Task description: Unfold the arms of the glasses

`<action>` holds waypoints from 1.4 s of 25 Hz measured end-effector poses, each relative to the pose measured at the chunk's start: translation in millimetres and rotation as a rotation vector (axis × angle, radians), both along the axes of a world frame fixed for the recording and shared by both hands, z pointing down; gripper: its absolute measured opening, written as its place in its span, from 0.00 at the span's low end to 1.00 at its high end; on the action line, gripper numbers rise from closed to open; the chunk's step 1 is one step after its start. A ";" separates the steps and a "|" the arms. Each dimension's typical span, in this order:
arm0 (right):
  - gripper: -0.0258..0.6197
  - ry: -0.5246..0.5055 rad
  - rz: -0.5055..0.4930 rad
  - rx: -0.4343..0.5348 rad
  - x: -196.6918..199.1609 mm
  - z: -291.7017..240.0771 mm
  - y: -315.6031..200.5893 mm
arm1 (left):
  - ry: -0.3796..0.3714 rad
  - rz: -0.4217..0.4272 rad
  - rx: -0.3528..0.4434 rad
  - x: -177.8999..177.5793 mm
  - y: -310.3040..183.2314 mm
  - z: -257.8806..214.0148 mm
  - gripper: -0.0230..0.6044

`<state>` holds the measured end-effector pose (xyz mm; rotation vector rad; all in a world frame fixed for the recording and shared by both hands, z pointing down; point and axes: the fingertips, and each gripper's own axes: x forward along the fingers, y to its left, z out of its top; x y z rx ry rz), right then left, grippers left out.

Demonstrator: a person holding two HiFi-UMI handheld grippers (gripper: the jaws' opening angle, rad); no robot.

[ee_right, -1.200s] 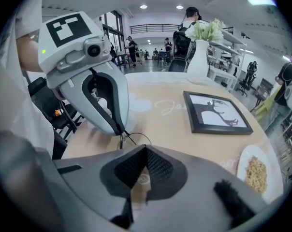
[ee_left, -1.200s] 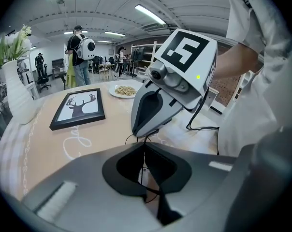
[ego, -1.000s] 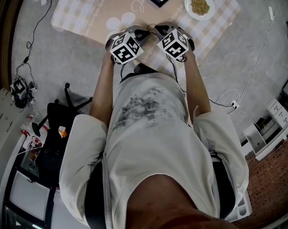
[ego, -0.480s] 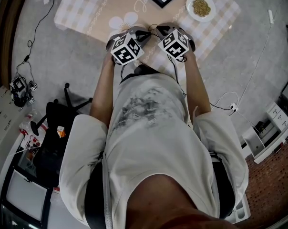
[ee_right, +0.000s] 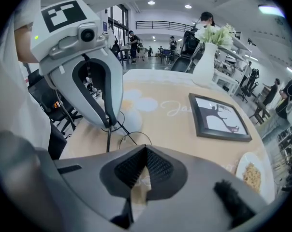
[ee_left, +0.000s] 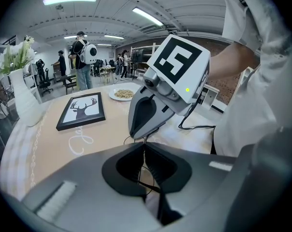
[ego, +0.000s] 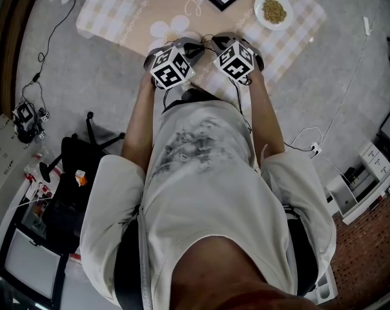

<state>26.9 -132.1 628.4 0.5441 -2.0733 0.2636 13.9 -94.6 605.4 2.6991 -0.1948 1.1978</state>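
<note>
The table (ego: 117, 15) with its checked cloth lies under both hands, and the two grippers meet over its near edge, tip against tip.

The left gripper (ee_left: 145, 149) has its jaws pressed together on a thin wire of the glasses (ee_right: 137, 132). Part of a round rim shows just behind its pads. The right gripper (ee_right: 146, 151) is also pinched shut, and the wire rim rises directly from its tip, so it seems to hold the frame as well.

So the glasses are not on the cloth. They hang in the air between the two tips, a little above the table.

In the right gripper view a dark straight piece (ee_right: 108, 139) drops from the left gripper's tip – I take it for one arm of the glasses, not yet swung out. The two hands are equally near. I judge that the left one has the arm and the right one steadies the rim, so the swing should go away from the right tip – around the hinge, which I cannot make out.
</note>
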 end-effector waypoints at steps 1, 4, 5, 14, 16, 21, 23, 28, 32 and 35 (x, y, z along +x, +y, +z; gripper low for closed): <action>0.07 0.001 -0.001 0.001 -0.5 0.0 0.3 | 0.001 -0.001 0.000 -0.5 0.6 -0.1 0.06; 0.07 0.013 -0.011 0.007 -2.0 0.5 1.9 | 0.003 -0.003 0.000 -2.1 2.7 -0.6 0.06; 0.07 0.017 -0.014 0.009 -2.4 0.7 2.3 | 0.003 -0.004 0.000 -2.5 3.2 -0.7 0.06; 0.07 0.022 -0.014 0.019 -4.0 0.9 3.0 | 0.035 -0.020 -0.005 -6.8 6.4 -8.1 0.07; 0.07 0.023 -0.010 0.019 -3.6 1.0 2.9 | 0.044 -0.027 -0.009 -9.0 7.3 -9.9 0.07; 0.07 0.023 -0.006 0.019 -3.8 0.5 3.1 | 0.051 -0.038 -0.001 -10.4 10.1 -13.5 0.07; 0.07 0.022 -0.005 0.022 -4.1 0.7 3.1 | 0.055 -0.042 0.002 -11.3 11.6 -14.7 0.07; 0.07 0.056 -0.026 0.054 -6.0 1.9 4.5 | 0.095 -0.113 -0.005 -23.2 6.8 -24.5 0.05; 0.07 0.066 -0.023 0.067 -5.9 2.2 4.7 | 0.111 -0.149 0.004 -33.0 6.7 -29.9 0.05; 0.07 0.074 -0.021 0.075 -6.2 2.1 4.6 | 0.119 -0.171 0.012 -36.5 7.6 -31.4 0.05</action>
